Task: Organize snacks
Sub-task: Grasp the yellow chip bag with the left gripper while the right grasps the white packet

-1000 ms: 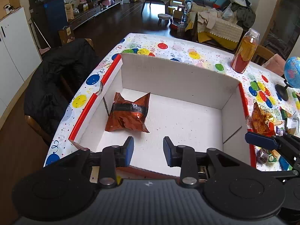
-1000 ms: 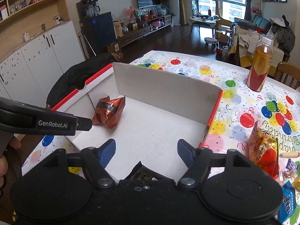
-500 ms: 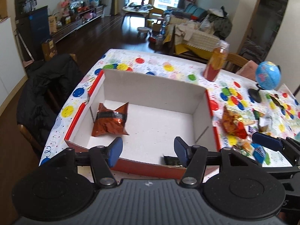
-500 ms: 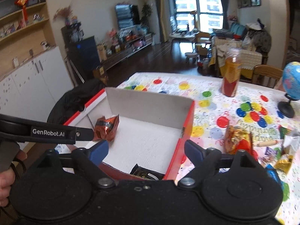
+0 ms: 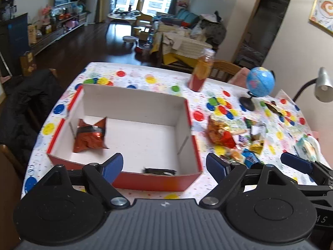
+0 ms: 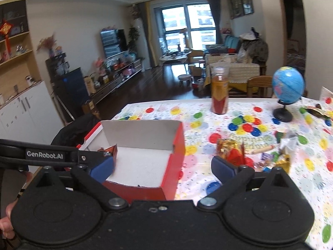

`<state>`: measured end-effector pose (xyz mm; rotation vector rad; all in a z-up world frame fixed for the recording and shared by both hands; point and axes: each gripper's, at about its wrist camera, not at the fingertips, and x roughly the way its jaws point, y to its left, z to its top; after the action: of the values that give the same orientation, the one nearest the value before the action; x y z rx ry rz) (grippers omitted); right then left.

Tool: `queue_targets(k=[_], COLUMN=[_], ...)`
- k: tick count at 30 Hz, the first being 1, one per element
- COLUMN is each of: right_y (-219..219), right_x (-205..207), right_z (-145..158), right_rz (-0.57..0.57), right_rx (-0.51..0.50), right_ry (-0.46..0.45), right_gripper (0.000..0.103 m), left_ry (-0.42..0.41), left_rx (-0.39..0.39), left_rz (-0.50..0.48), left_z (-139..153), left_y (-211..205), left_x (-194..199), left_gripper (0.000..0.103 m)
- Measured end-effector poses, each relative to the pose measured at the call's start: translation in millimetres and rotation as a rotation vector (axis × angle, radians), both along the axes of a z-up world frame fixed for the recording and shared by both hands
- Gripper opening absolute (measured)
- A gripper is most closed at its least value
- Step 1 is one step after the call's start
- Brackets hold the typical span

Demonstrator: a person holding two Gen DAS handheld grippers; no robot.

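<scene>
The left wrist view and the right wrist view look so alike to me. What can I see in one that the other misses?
Only the left wrist view looks down into the box: it shows the whole red snack bag on the floor, a dark packet by the near wall, and a desk lamp. Only the right wrist view shows white cabinets, a television and the person's hand. Both show the box, juice bottle, globe and the loose snack pile on the balloon tablecloth. Both grippers' jaws are opening, nothing between them.
</scene>
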<state>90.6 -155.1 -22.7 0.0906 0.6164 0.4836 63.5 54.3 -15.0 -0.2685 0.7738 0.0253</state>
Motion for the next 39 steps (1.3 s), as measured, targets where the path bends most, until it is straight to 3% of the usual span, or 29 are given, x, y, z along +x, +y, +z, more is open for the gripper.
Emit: queue_targets(k=[5, 20, 29, 39], right_y=[-22.6, -110.6, -156.5, -185.9], right_x=[-1.2, 40.2, 103.8, 181.9], right_z=[-0.7, -24.3, -40.0, -77.9], right_rz=[-0.069, -0.218, -0.27, -0.302], right_rx=[-0.003, -0.034, -0.075, -0.099], right_ry=[0.002, 0.043, 0.061, 0.133], right_gripper=[0.102, 0.102, 0.101, 0.099], left_ry=[-0.016, 0.029, 0.09, 0.184], left_rx=[-0.017, 0.017, 0.061, 0.143], left_rz=[-0.027, -0.077, -0.074, -0.07], left_z=[0.9, -9.3, -27.1, -62.1], left_y=[-14.3, -92.0, -141.3, -185.6], left_x=[3.0, 69.3, 139.1, 212.9], left_gripper=[0.103, 0.103, 0.103, 0.103])
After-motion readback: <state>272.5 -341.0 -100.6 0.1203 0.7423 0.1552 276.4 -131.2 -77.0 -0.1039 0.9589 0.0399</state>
